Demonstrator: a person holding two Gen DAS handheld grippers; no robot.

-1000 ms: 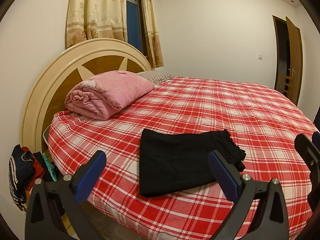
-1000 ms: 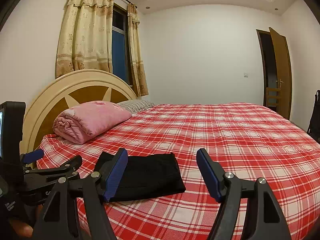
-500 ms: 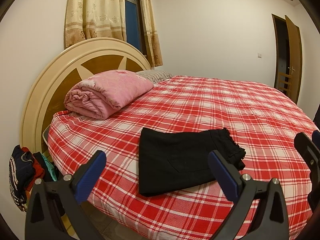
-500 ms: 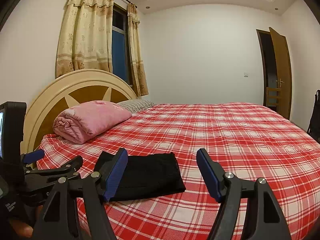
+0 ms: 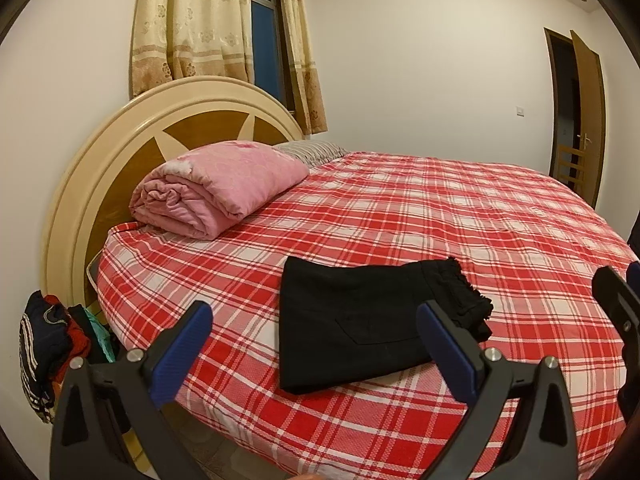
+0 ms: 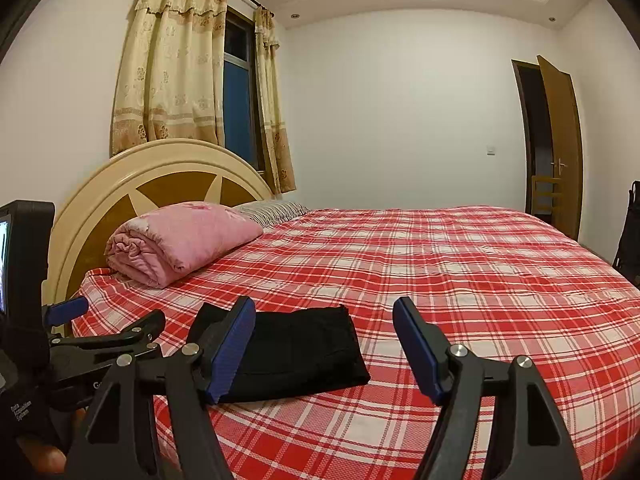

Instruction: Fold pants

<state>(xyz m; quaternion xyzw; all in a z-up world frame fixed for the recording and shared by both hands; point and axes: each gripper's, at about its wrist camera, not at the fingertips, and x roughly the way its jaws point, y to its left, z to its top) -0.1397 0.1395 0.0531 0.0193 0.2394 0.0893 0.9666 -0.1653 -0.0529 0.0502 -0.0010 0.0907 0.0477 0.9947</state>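
Lying folded into a flat black rectangle, the pants (image 5: pixel 360 324) rest on the bed (image 5: pixel 500 216) near its front edge, toward the headboard end but well apart from the headboard (image 5: pixel 120 152) itself. In the left wrist view the frayed hems (image 5: pixel 464 296) sit at the bundle's right end, and a pocket seam shows on the top layer. The red-and-white plaid sheet (image 6: pixel 460 280) lies bare around them on every side.

The left gripper (image 5: pixel 316 344) hangs in front of the bed's front edge with its fingers (image 5: pixel 184 348) released and spread wide; the pants appear between the blue pads only by line of sight, and neither pad touches the cloth. The right gripper (image 6: pixel 324 344) is also held short of the bed, its fingers (image 6: pixel 232 344) spread apart and grasping nothing; its left pad overlaps the near left corner of the pants (image 6: pixel 304 352) in the view, with no clear contact. The left gripper (image 6: pixel 104 336) shows at the left margin of the right wrist view, beside the other.

At the head of the bed a rolled pink quilt (image 5: pixel 216 188) lies against the headboard, with a striped pillow (image 5: pixel 312 150) just behind it. A heap of clothes (image 5: pixel 52 344) sits on the floor beside the bed's headboard corner. Curtains (image 6: pixel 172 68) frame a dark window (image 6: pixel 238 96), and a brown door (image 6: pixel 560 140) stands open in the far wall.
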